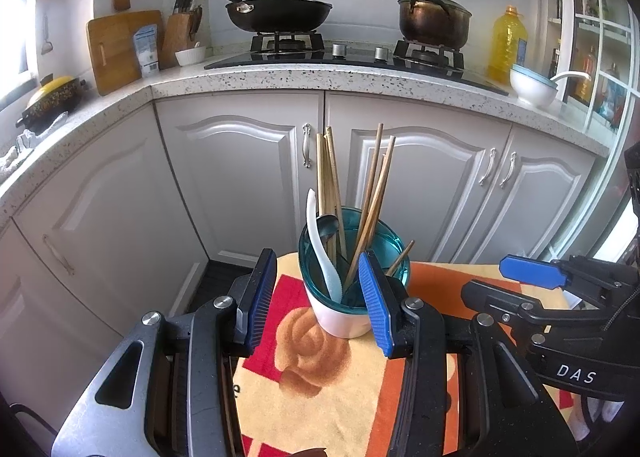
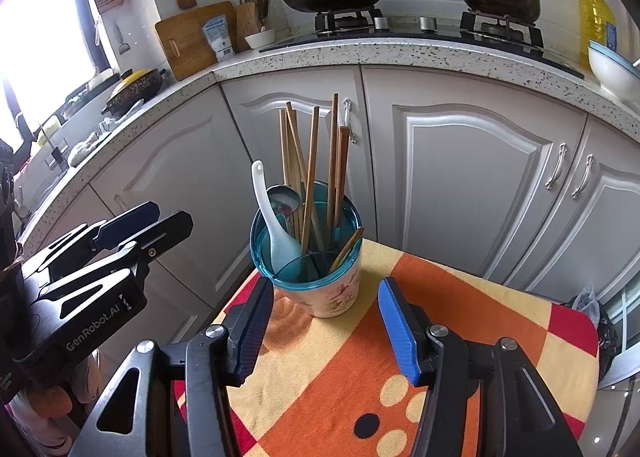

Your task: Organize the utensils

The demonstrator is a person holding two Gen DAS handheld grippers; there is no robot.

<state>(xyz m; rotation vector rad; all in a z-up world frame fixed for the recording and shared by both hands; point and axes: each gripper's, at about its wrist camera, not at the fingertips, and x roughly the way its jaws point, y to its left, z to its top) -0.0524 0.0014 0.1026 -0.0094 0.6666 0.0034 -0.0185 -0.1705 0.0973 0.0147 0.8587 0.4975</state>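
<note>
The white cup with teal plastic insert (image 1: pixel 344 317), holding upright wooden chopsticks (image 1: pixel 372 193) and spoons, stands directly ahead of the wide-open, empty left gripper (image 1: pixel 316 305); the right gripper (image 2: pixel 324 333), also open and empty, sits farther back.

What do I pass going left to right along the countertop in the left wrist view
Yellow-lidded pot → wooden cutting board → knife block → small white bowl → black frying pan → dark stockpot → yellow oil bottle → white bowl with ladle.
</note>
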